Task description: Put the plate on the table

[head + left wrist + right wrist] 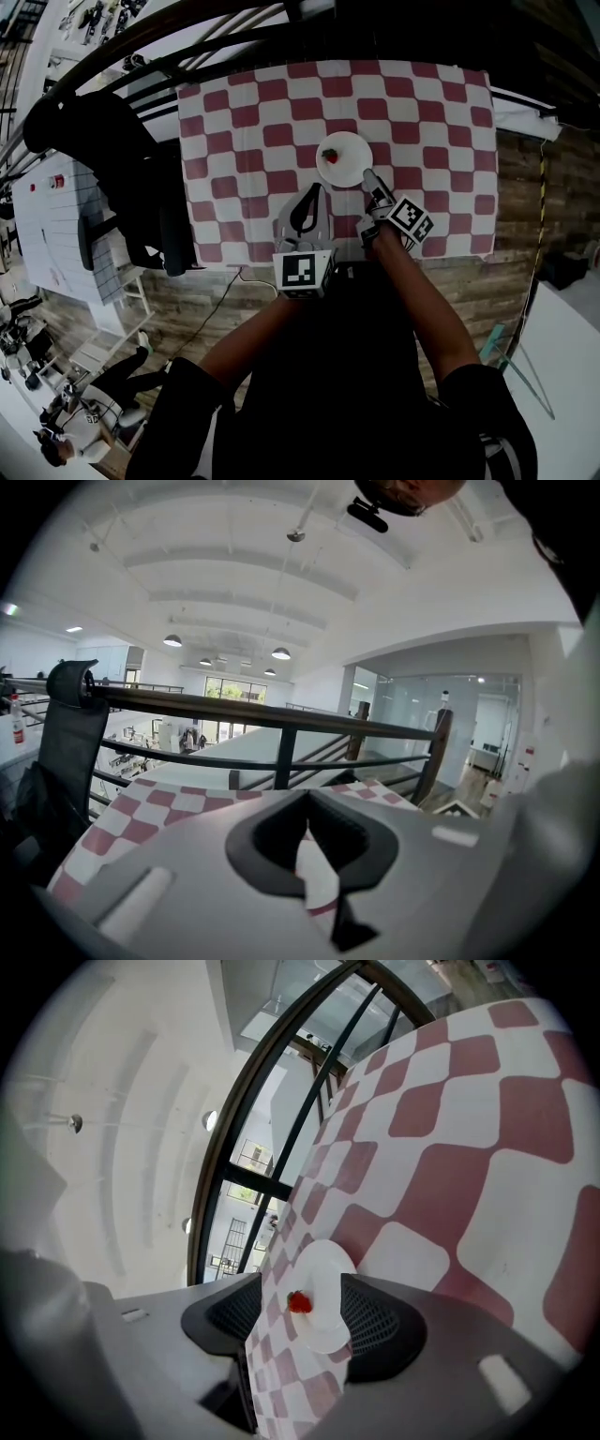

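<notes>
A small white plate (pixel 349 161) carrying a red strawberry (pixel 329 156) rests flat on the table's red-and-white checked cloth (pixel 431 122), near its middle. My right gripper (pixel 369 177) is just short of the plate's near right rim, open and holding nothing. In the right gripper view the plate (pixel 326 1288) and strawberry (pixel 299 1302) show between the spread pads (pixel 380 1321) without touching them. My left gripper (pixel 318 188) is to the near left of the plate, over the cloth. Its fingertips meet and it is shut on nothing (pixel 307 795).
A dark railing (pixel 234 37) runs along the table's far side, with a drop beyond it. To the left, a black chair with a dark garment (pixel 103 159) stands close to the table. The table's near edge (pixel 337 261) lies just under my hands; wooden floor surrounds it.
</notes>
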Action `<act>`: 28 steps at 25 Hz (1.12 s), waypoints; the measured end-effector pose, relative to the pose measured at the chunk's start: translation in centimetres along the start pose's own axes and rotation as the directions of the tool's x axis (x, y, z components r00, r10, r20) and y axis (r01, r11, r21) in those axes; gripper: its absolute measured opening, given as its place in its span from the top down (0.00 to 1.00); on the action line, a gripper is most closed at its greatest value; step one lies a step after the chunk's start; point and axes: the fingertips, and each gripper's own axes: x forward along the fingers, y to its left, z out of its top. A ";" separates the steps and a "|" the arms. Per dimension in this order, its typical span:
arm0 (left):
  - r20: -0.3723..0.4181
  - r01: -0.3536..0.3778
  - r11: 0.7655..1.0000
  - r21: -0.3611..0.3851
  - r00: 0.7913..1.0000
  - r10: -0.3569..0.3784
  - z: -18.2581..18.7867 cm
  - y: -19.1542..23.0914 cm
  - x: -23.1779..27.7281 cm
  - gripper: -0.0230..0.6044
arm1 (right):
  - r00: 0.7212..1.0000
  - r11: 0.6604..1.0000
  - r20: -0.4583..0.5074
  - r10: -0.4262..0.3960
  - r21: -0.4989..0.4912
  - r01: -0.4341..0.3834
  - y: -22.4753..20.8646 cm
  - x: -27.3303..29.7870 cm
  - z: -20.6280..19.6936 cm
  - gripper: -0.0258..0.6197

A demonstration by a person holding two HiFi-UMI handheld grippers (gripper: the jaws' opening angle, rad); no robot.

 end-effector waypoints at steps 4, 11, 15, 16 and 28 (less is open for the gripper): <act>0.000 0.006 1.000 -0.004 1.000 -0.006 0.0 -0.1 -0.4 0.95 | 0.998 0.999 0.028 0.053 0.010 -0.053 3.2 -1.6 0.3 0.61; 0.035 0.029 0.999 -0.033 0.999 -0.028 0.4 -0.3 -1.3 0.95 | 0.987 0.989 0.085 0.139 -0.055 -0.135 9.9 -4.7 0.3 0.81; 0.064 0.033 0.999 -0.043 0.997 -0.030 1.5 -0.2 -2.3 0.95 | 0.979 0.970 0.068 0.192 -0.163 -0.179 13.4 -6.5 -0.9 0.90; 0.067 0.029 0.999 -0.045 0.997 -0.026 1.9 -0.2 -2.7 0.95 | 0.977 0.964 0.068 0.203 -0.191 -0.187 14.1 -7.0 -1.3 0.94; 0.121 0.076 0.997 -0.016 0.990 -0.073 2.9 -1.6 -5.6 0.95 | 0.957 0.829 0.115 0.264 -0.534 -0.165 19.4 -11.4 -2.6 0.96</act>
